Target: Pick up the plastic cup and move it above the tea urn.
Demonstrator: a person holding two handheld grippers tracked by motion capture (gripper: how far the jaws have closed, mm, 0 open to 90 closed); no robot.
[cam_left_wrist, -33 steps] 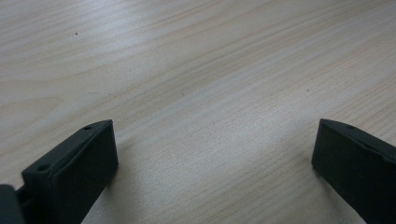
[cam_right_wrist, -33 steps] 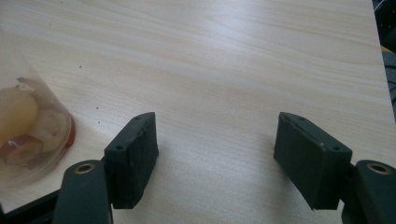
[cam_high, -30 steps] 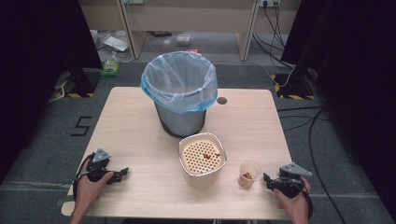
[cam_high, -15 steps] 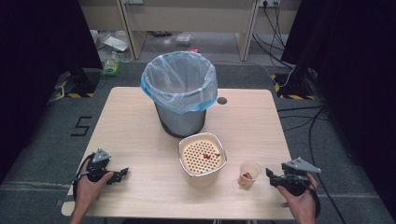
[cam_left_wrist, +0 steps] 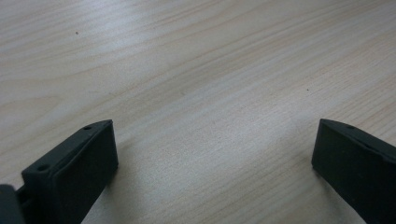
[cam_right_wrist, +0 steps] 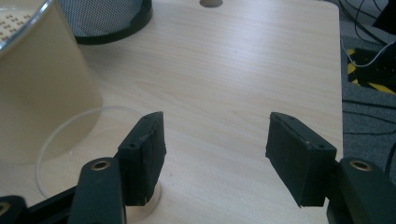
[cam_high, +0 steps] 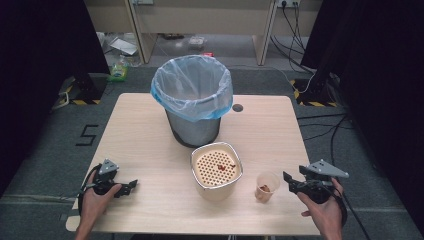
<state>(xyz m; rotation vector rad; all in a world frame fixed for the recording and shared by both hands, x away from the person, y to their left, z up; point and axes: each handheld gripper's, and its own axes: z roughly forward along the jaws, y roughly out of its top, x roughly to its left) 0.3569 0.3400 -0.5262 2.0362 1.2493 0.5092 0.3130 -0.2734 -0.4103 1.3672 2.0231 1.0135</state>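
Standing at the lower right of the high view, the small clear plastic cup [cam_high: 266, 186] is the thing nearest the right gripper [cam_high: 291, 182]. It is see-through, flares slightly toward its rim, and holds a little heap of brownish-red scraps at its bottom. It rests on the tabletop [cam_high: 140, 135], just right of the cream container [cam_high: 216, 170] and just left of the right gripper's tips, apart from both. In the right gripper view the cup's faint rim [cam_right_wrist: 74, 122] curves at the lower left, in front of the left jaw and beside the container's tall cream wall [cam_right_wrist: 44, 88].

The cream container carries a perforated insert with a metal rim, and a few red bits lie on the holes. Behind it, at the centre of the high view, stands a grey mesh waste bin [cam_high: 193, 102] lined with a pale blue bag; what is inside it cannot be made out.

The right gripper's jaws stand well apart with nothing between them, and they have just been closing a little. The left gripper [cam_high: 130, 185], at the lower left of the high view, lies low over bare wood, its jaws wide apart and holding nothing.
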